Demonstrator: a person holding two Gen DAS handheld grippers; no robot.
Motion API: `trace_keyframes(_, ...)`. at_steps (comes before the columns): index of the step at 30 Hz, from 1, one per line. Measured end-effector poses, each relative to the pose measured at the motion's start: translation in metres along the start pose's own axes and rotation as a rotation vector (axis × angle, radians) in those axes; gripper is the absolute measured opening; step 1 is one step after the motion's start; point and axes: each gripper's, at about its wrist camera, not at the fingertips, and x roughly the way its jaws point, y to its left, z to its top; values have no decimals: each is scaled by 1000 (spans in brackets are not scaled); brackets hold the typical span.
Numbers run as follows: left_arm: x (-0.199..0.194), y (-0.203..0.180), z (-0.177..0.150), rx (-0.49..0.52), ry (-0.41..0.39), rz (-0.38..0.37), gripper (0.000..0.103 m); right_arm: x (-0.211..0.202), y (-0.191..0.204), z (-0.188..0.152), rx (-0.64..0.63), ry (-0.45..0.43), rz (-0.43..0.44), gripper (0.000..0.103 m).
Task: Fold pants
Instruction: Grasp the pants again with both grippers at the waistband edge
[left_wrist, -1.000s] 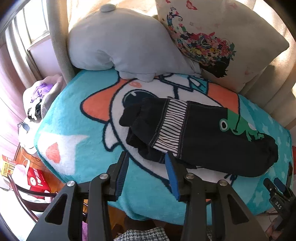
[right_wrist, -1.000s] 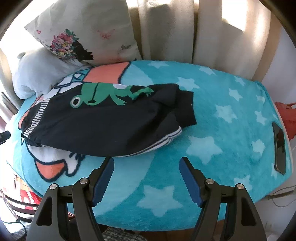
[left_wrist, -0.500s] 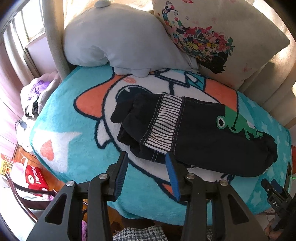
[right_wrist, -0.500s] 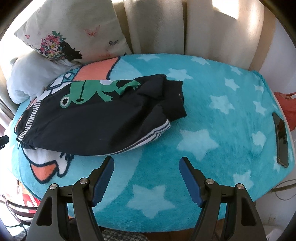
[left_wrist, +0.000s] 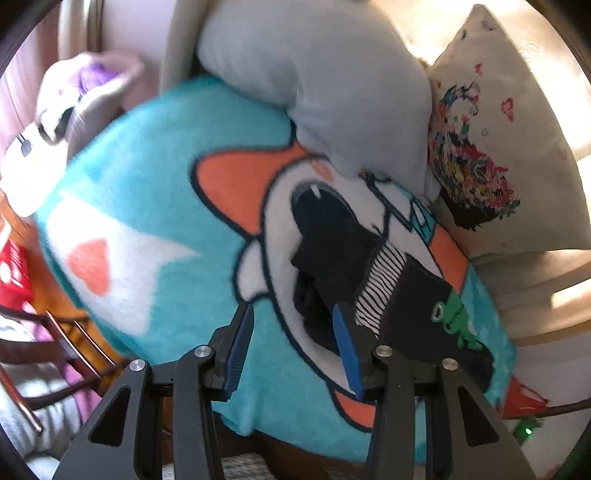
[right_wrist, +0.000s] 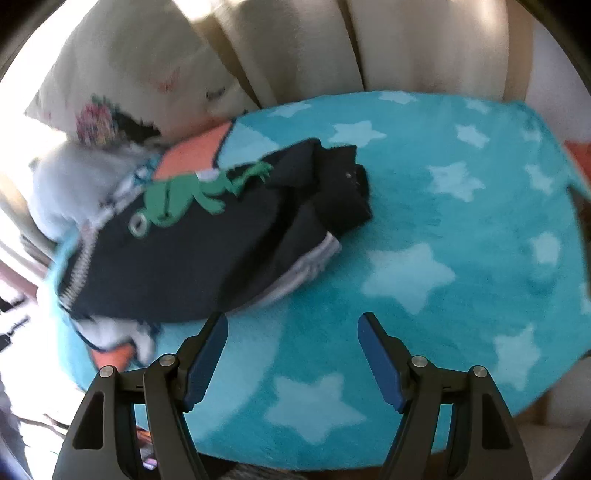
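Note:
The black pants (right_wrist: 207, 236), folded into a bundle with a green frog print and a striped band, lie on the turquoise blanket (right_wrist: 443, 221). In the left wrist view the pants (left_wrist: 413, 295) lie just beyond my left gripper's right finger. My left gripper (left_wrist: 293, 314) is open and empty over the blanket's near edge. My right gripper (right_wrist: 291, 325) is open and empty, hovering over the blanket just in front of the bundle's near edge.
A grey pillow (left_wrist: 314, 85) and a cream floral pillow (left_wrist: 498, 155) lean at the back. Beige cushions (right_wrist: 406, 44) rise behind the blanket. Clothes (left_wrist: 74, 96) and a red bag (left_wrist: 14, 280) sit off the left edge, beside a chair frame (left_wrist: 55, 350).
Both views have swung and blurred. The left gripper turned left and its jaws opened wider. The right gripper moved a little closer to the bundle, still open.

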Motion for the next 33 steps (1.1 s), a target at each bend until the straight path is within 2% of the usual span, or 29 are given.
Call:
trace_keyframes(3,25,-1,6,-24,69,-44,43,11,-6,12,80,32,59,77)
trace_keyframes(5,44,-8,13,-15,91,-46,43,17,-8,18,117,49,75,77)
trace_keyframes(11,80,-26,36,-3,143,-76,43,27,-8,39,154,62,22,77)
trace_keyframes(12,81,-30,37,13,146,-65,38,30,-7,43,161,64,-4,75)
trace_keyframes(14,80,-40,36,74,137,-27,18,34,-10,47,169,76,-19,52)
trace_keyframes(15,77,-42,36,86,135,-31,16,37,-10,49,174,89,-21,34)
trace_keyframes(18,65,-42,36,89,130,-54,14,35,-12,49,181,82,-11,16)
trace_keyframes(19,61,-41,36,87,130,-62,14,32,-11,49,176,78,-7,13)
trace_keyframes(22,47,-42,37,87,127,-98,14,22,-10,48,167,70,20,9)
trace_keyframes(28,30,-51,52,50,116,-176,14,-2,-10,67,221,27,137,7)
trace_keyframes(33,50,-60,83,-1,131,-190,14,2,-6,117,260,-14,184,7)
